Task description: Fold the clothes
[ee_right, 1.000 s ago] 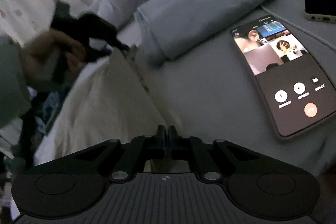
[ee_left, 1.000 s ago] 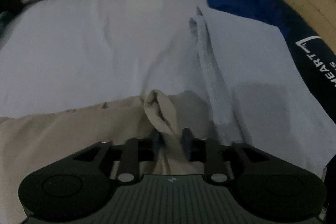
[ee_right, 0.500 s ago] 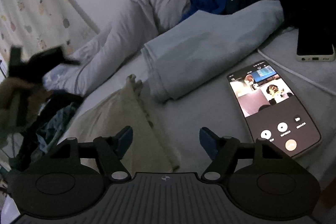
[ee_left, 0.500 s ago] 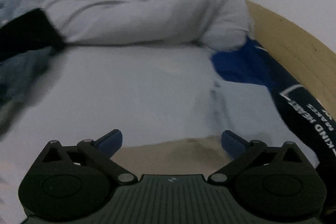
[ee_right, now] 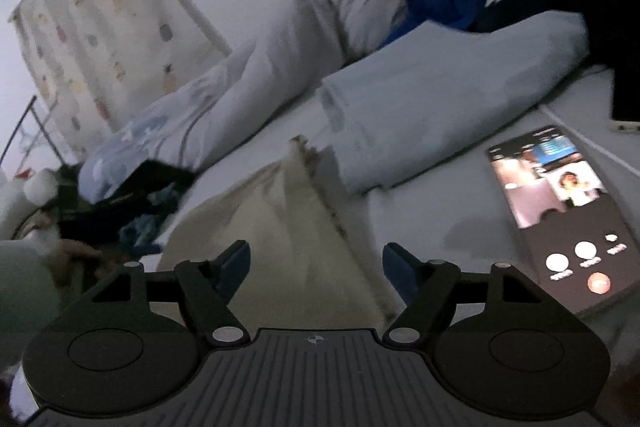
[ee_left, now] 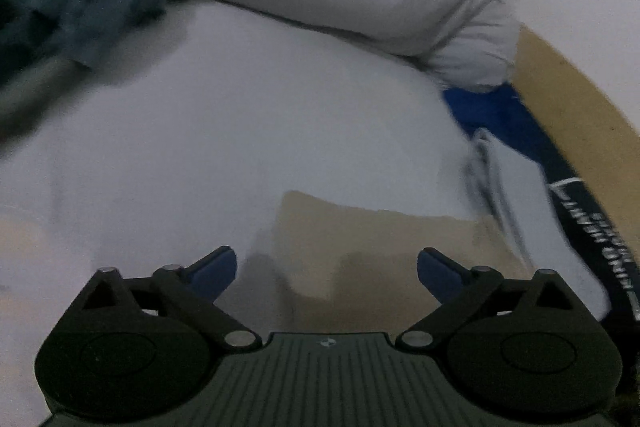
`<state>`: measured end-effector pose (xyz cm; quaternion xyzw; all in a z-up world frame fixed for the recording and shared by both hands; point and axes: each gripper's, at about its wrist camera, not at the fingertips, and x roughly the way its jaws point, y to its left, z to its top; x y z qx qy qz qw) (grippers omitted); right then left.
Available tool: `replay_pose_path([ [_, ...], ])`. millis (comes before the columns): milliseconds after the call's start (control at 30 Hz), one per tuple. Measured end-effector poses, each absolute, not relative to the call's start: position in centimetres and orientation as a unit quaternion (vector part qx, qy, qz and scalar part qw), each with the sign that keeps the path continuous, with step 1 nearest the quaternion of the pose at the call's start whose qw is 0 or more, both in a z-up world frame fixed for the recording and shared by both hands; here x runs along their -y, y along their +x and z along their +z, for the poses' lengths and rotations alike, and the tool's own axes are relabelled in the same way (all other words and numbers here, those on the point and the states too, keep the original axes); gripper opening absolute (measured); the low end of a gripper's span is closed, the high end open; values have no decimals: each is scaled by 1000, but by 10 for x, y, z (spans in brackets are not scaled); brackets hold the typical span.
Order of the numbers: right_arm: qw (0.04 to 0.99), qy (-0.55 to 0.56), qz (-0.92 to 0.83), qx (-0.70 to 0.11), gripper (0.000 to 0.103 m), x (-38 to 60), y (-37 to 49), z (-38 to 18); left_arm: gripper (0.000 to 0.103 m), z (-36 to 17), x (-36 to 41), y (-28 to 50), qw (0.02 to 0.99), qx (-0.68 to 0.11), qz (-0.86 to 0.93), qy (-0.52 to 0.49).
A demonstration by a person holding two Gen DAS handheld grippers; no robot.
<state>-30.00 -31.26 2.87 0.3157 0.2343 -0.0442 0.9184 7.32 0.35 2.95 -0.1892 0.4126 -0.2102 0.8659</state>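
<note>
On the bed, both views: items listed left to right, light dim and both frames somewhat blurred.

Dark clothes pile [ee_right: 132, 203]: lay at far left against the bedding, well apart from both grippers.

Bed sheet [ee_left: 240, 115]: pale, mostly bare ahead of the left gripper.

Left gripper [ee_left: 326, 267]: fingers spread wide, holding nothing; hovered over the near left corner of the garment.

Beige garment [ee_left: 380, 247]: the task's thing; lay flat on the sheet, folded, directly ahead of and below both grippers. In the right wrist view [ee_right: 288, 227] its long axis ran away from the fingers toward the pillows, one edge just beside the grey piece.

Right gripper [ee_right: 316, 267]: fingers spread wide, empty, straddling the garment's near end.

Nearer hand: judged about equal; each gripper sat just above its own end of the near edge.

Folded grey garment [ee_right: 440, 115]: just right of the beige one, appearing to touch it at the far corner.

Phone [ee_right: 560, 219]: lit, face up, right of the right gripper, near but apart from the beige cloth.

Navy garment [ee_left: 592, 227]: far right edge, against the wooden headboard [ee_left: 580, 99].

Change from one second before: both grippers were then closed on the beige cloth; both had since released it and lifted clear.
</note>
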Motion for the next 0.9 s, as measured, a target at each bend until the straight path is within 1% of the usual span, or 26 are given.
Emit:
replay_pose_path([
  [167,936,259,-4,-236,76,310,-263,51,100,19,12,81,865,-410,-231,-173],
  [233,938,253,2,-237,77,309,-254,54,100,19,17,80,872,-407,-223,-157],
  [267,939,250,5,-238,81,308,-249,56,100,19,21,78,876,-405,-217,-143],
  [300,939,247,7,-239,83,308,-245,57,100,19,26,77,882,-403,-212,-122],
  [400,940,236,1,-248,83,303,-236,57,101,17,37,73,892,-394,-206,-82],
  [533,940,221,-6,-260,84,297,-224,57,103,11,41,71,897,-381,-214,-69],
  [600,940,215,-9,-265,87,294,-218,57,102,9,41,70,899,-373,-220,-63],
  [733,943,205,-10,-262,88,283,-207,59,102,5,45,64,906,-359,-221,-36],
  [867,942,200,-18,-270,88,271,-193,55,103,4,46,59,911,-348,-219,-32],
  [900,941,202,-18,-272,90,268,-190,55,103,3,45,58,912,-344,-220,-34],
])
